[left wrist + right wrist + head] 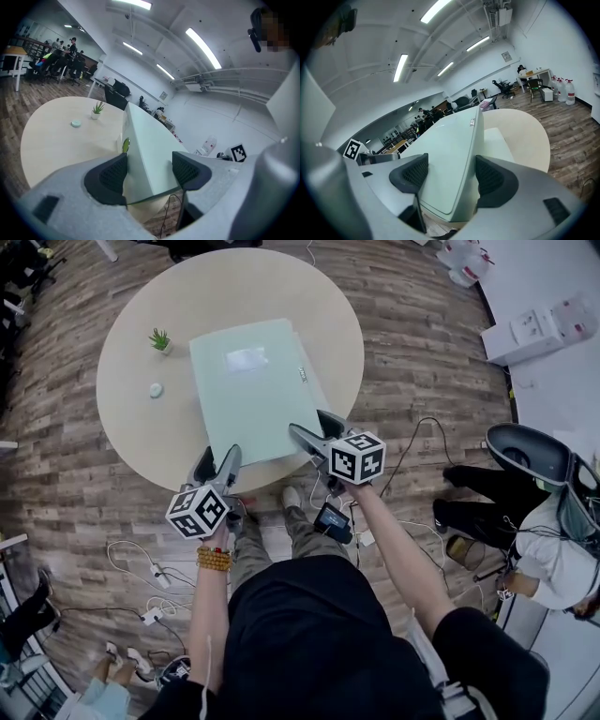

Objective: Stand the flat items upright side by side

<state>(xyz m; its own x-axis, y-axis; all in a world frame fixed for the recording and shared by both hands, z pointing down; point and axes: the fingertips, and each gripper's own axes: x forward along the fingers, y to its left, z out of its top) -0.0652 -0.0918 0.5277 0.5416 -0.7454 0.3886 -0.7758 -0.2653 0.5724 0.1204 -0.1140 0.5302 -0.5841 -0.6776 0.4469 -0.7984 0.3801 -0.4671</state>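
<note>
1. Left of the green folder, a small potted plant and a pale round disc are sitting on the bare top of the round table, well apart from the folder.
2. At the folder's near left corner, the left gripper is clamping on. In the left gripper view both dark pads are pressing the folder's thick edge from either side.
3. The folder itself is occupying the middle of the table, its near edge reaching out past the table's rim, with wooden floor and a cable showing beneath that corner.
4. At the folder's near right corner, the right gripper is gripping in the same way, its jaws closing against both faces of the corner.
5. Just right of the folder, a paler flat item is lying on the table, peeking out from its right edge.
6. Far right of the folder, a person is sitting beside the table on the floor area.
</note>
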